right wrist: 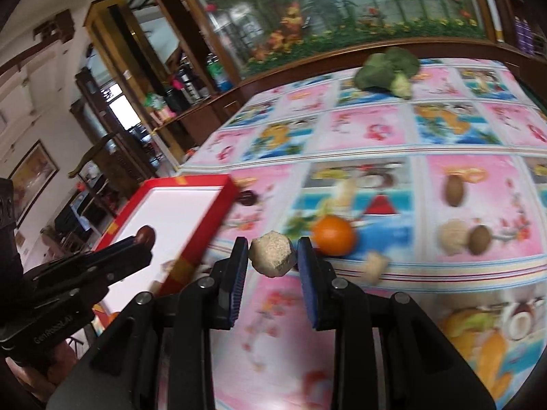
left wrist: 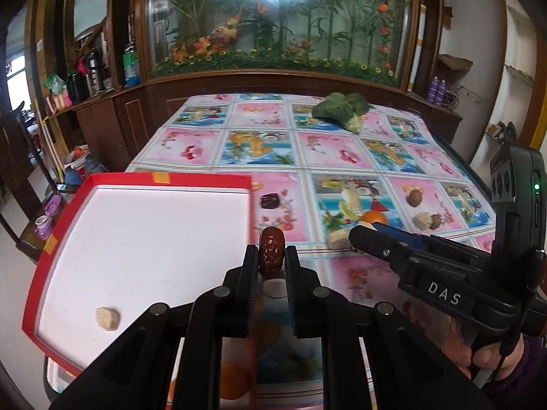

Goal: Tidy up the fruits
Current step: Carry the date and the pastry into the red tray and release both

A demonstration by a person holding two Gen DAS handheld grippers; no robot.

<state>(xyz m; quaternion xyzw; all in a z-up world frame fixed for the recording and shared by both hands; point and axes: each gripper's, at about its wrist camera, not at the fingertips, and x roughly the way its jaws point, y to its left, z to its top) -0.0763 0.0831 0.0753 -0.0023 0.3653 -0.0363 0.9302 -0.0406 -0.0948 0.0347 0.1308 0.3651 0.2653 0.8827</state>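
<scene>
Our left gripper (left wrist: 271, 256) is clamped tight on a wrinkled red date (left wrist: 271, 251), held just beside the right edge of the red tray (left wrist: 171, 180). One pale lump (left wrist: 107, 318) lies inside the tray near its front. Our right gripper (right wrist: 272, 254) is closed on another pale lump (right wrist: 271, 254), lifted above the patterned tablecloth (right wrist: 376, 130). An orange (right wrist: 334, 235) sits just beyond it, and a second date (left wrist: 270, 201) lies by the tray's far corner.
</scene>
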